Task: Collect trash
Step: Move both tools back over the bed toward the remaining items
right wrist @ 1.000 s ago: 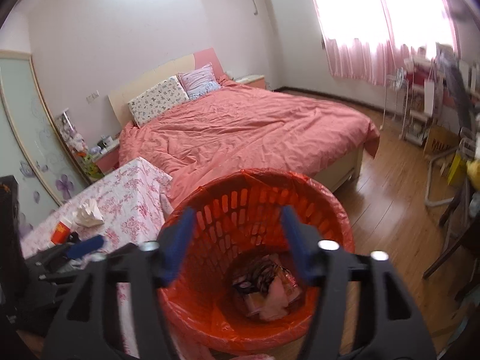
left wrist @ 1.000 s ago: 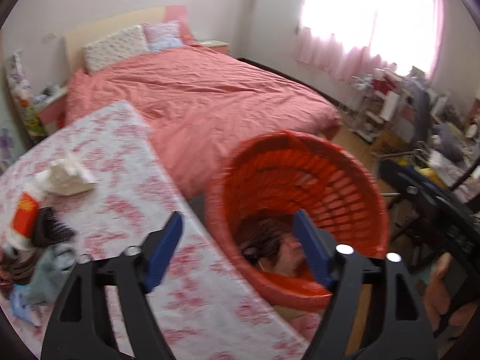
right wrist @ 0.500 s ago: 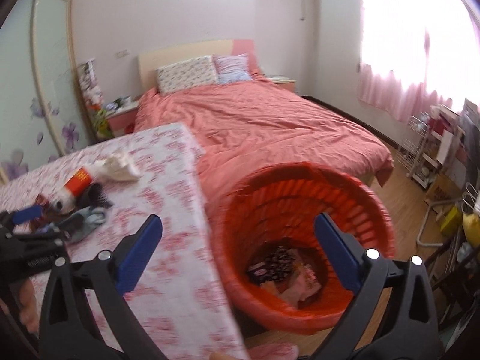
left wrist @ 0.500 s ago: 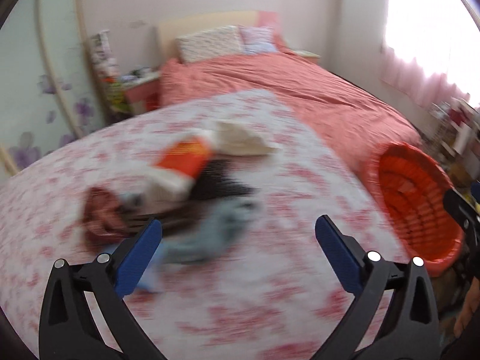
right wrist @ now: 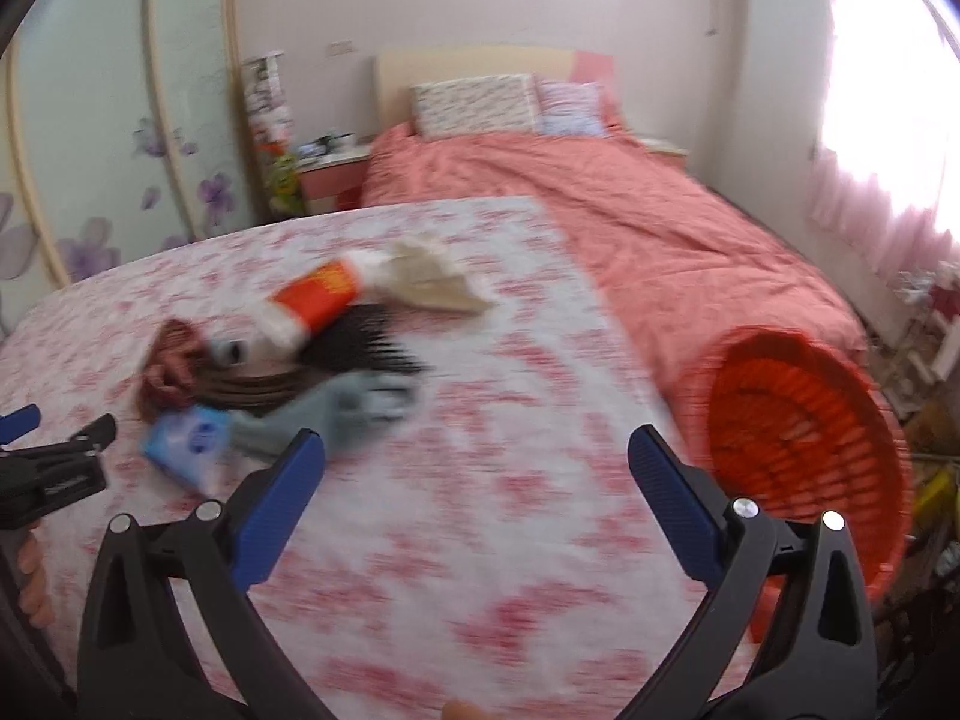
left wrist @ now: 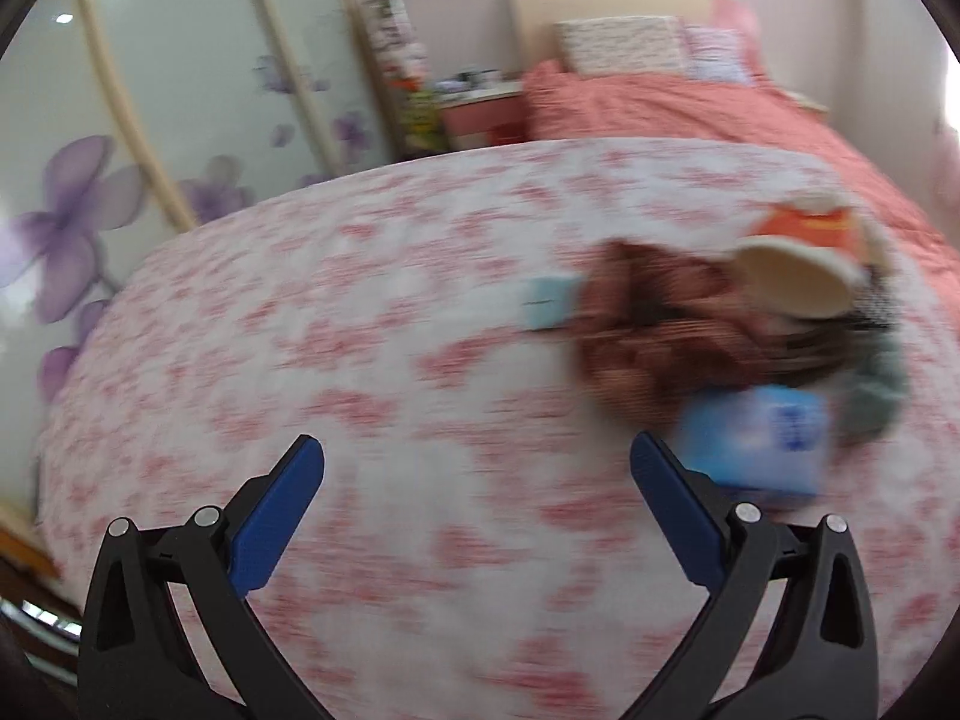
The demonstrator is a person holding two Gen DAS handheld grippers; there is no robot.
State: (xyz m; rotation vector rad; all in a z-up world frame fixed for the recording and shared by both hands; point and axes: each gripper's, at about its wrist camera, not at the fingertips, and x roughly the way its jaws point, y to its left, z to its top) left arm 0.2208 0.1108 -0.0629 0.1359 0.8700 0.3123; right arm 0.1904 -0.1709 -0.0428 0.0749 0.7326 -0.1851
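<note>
A heap of trash lies on the table with the pink floral cloth: an orange and white paper cup, a crumpled white tissue, a black comb-like piece, a brown wrapper, a grey rag and a blue pack. My right gripper hangs open over the cloth, just right of the heap. My left gripper is open too, the blue pack beside its right finger and the brown wrapper beyond. The left gripper also shows at the right wrist view's left edge. The orange basket stands right of the table.
A bed with a salmon cover and pillows lies behind the table. A nightstand and a wardrobe with purple flowers stand at the back left. Cluttered shelves sit under the bright window on the far right.
Both grippers swung left from above the orange basket to over the table and the heap. Their jaws widened from partly open to fully open. Both views are blurred by the motion.
</note>
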